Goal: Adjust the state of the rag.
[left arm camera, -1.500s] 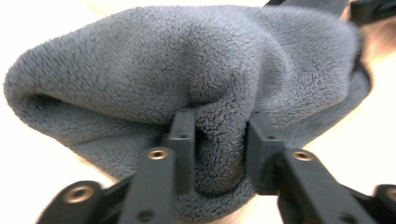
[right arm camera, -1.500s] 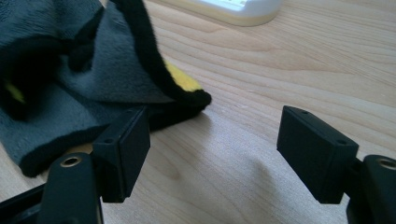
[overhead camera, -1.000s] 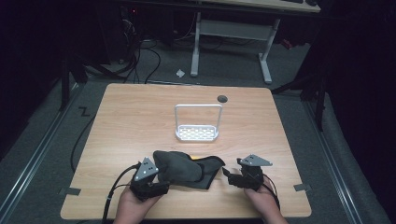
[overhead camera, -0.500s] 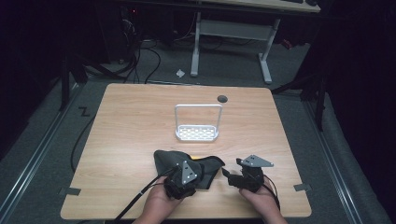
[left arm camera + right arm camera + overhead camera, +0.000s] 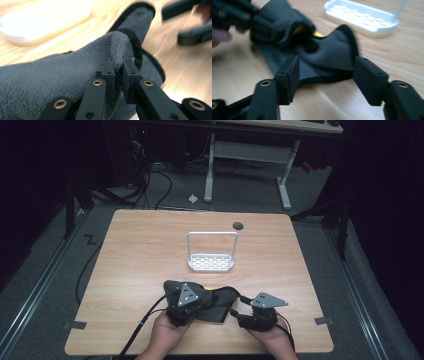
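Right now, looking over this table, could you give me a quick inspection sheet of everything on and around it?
Surface: wooden table, with a round hole near the far edge.
Job's things: dark grey cloth with a black hem, bunched at the near edge, a bit of yellow showing in its folds.
Clutter: white rack with a wire handle, standing mid-table, apart from the cloth.
Grippers: left gripper has just been closing and pinches a raised fold of the cloth; right gripper has just been closing, jaws apart around the cloth's end, not pressing it.
Cables: black cable trails from the left gripper off the near edge.
Surroundings: grey carpet, white desk legs behind, floor cables.
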A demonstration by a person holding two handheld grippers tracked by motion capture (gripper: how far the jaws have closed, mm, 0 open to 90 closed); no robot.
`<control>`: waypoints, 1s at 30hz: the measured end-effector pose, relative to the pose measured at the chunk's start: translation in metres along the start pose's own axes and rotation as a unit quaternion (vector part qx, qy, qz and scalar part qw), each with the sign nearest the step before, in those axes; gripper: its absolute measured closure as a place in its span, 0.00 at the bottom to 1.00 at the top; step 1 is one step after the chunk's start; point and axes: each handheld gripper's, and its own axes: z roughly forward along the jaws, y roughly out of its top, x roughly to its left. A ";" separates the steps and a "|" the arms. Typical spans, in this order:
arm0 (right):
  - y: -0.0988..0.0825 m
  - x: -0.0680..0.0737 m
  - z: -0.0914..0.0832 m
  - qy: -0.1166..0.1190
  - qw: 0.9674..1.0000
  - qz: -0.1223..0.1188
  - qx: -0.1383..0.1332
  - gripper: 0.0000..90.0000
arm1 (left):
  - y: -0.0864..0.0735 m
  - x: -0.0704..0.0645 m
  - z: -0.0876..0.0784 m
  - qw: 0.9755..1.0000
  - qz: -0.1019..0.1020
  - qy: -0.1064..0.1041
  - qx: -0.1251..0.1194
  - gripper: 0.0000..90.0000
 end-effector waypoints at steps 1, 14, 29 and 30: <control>0.000 0.000 0.000 0.000 1.000 0.000 0.000 0.47 | 0.000 0.000 0.000 1.000 0.000 0.000 0.000 0.91; 0.000 0.023 0.051 0.005 0.994 -0.044 0.096 0.90 | 0.004 0.016 -0.036 0.998 -0.035 -0.007 -0.054 0.91; -0.009 -0.017 0.029 -0.054 0.994 -0.018 0.097 0.93 | -0.027 0.066 -0.076 0.992 -0.094 0.043 -0.069 0.91; -0.009 -0.017 0.029 -0.054 0.994 -0.018 0.097 0.93 | -0.030 0.068 -0.076 0.992 -0.097 0.044 -0.066 0.91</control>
